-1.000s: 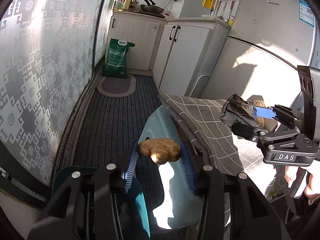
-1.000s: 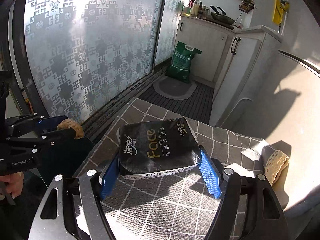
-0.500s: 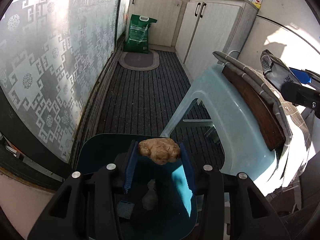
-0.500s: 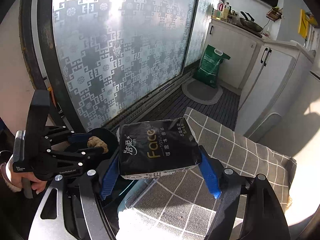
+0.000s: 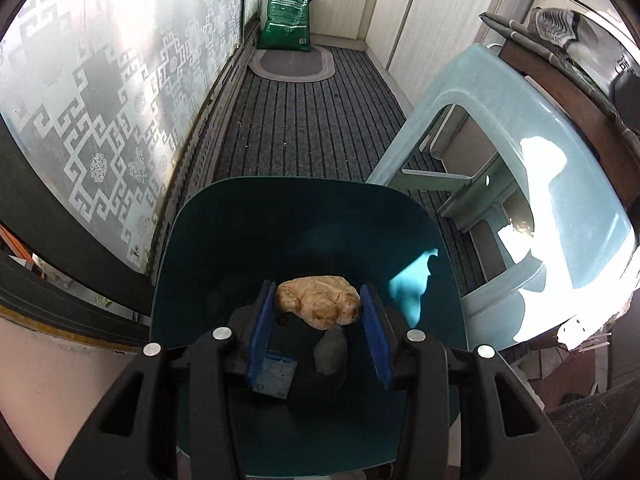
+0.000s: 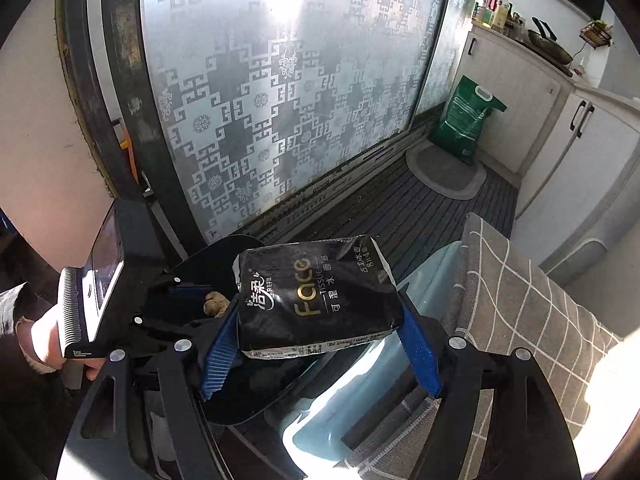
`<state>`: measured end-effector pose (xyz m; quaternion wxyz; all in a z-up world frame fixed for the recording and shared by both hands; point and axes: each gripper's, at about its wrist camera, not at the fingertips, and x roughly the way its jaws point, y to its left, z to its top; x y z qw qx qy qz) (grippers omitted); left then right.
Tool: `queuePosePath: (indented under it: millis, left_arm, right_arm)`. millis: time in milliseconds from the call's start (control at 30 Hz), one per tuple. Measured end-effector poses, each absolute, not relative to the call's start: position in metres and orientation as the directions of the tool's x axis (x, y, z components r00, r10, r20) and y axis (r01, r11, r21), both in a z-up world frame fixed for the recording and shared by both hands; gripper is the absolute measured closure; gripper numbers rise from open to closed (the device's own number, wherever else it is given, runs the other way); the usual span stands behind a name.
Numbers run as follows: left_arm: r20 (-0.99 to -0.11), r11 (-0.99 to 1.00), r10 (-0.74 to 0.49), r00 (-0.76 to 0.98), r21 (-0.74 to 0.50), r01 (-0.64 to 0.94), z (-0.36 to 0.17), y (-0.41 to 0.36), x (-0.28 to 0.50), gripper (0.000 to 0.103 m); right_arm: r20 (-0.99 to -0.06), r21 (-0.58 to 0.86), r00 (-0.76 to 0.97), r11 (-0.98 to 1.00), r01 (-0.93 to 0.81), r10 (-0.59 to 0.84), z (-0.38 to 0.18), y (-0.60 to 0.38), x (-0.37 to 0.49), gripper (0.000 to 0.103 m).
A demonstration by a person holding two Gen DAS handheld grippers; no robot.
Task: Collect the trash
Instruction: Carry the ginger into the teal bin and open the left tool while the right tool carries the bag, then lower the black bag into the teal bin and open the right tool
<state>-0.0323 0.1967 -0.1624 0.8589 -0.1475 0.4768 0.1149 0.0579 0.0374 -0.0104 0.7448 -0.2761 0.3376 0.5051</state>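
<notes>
The left gripper (image 5: pixel 318 330) pinches a tan, lumpy piece of ginger (image 5: pixel 318 306) between its blue pads (image 5: pixel 260 334), holding it over the open mouth of a dark teal bin (image 5: pixel 280 208). Down inside the bin lie a small pale blue packet (image 5: pixel 276 376) and a greyish scrap (image 5: pixel 330 350), both in shadow. The right gripper (image 6: pixel 320 348) clamps a black pack of wet tissues (image 6: pixel 316 296) by its two short ends, the pack tilted with its printed face up, held just beside the bin and above the edge of a pale blue plastic stool (image 6: pixel 360 380). From the right wrist view the left gripper (image 6: pixel 188 300) shows with the ginger (image 6: pixel 216 304) at its tips, a person's hand (image 6: pixel 44 336) around its handle. A grey checked cloth (image 6: pixel 520 292) drapes over the stool's top. Beyond the bin runs a dark ribbed floor mat (image 5: pixel 304 120) alongside a frosted glass door (image 5: pixel 112 92) with a key pattern. Farther off an oval grey rug (image 5: pixel 294 64) lies on the floor, and behind it a green sack (image 5: pixel 288 16) leans against white cabinets (image 5: pixel 432 12).
</notes>
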Motion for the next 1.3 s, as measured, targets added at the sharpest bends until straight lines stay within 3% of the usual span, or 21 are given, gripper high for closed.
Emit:
queuePosePath:
  millis: [267,367,800,1300]
  left_arm:
    - [-0.862,0.931,0.055,0.504,-0.138,-0.338,-0.170,0.205,-0.040,0.056]
    - [-0.851,0.925,0.068,0.520,-0.141,-0.352,-0.164,0.210,-0.046,0.061]
    - [-0.738,0.907,0.113,0.665,-0.197,-0.373,-0.106,0.221,-0.070,0.073]
    - [-0.623,0.901,0.116,0.774,-0.261,-0.345,-0.056,0.222,-0.093,0.076]
  right_arm:
    - [-0.829,-0.055,0.209,0.297,-0.953,0.519,-0.032,0.057,0.047,0.029]
    - [-0.847,-0.052,0.193,0.284,-0.958,0.496,-0.041,0.062,0.045,0.029]
    - [-0.911,-0.045,0.125,0.205,-0.978,0.393,-0.085,0.084,0.027,0.029]
    - [-0.944,-0.035,0.078,0.139,-0.990,0.321,-0.115,0.097,0.008,0.029]
